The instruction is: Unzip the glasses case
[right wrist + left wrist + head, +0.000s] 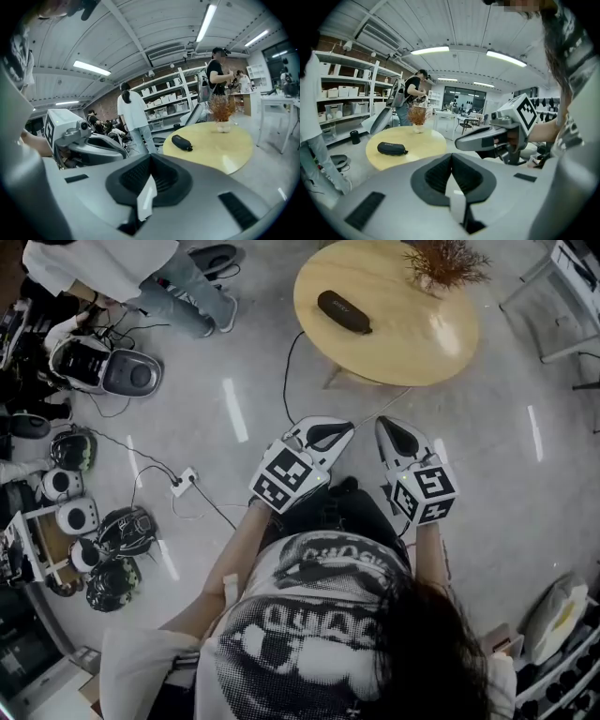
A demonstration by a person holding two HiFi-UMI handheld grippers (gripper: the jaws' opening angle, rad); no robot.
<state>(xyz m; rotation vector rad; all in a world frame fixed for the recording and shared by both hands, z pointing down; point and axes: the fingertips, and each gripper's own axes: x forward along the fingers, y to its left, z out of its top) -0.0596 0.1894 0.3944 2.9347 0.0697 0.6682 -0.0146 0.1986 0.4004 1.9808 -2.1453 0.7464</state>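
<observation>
A black zipped glasses case [344, 312] lies on the round wooden table [422, 343], well ahead of both grippers. It also shows in the left gripper view, case [392, 148], and in the right gripper view, case [182, 142]. My left gripper [344, 431] and right gripper [385, 424] hover side by side over the floor, short of the table's near edge, both pointing at it. Each is shut with nothing between its jaws, as seen at the left gripper [451, 155] and the right gripper [150, 157]. Neither touches the case.
A dried plant in a small pot [445, 263] stands on the table's far side. A cable runs over the floor to a power strip [183, 481]. Headsets and devices [103, 367] lie at the left. A person [141, 268] stands at the top left.
</observation>
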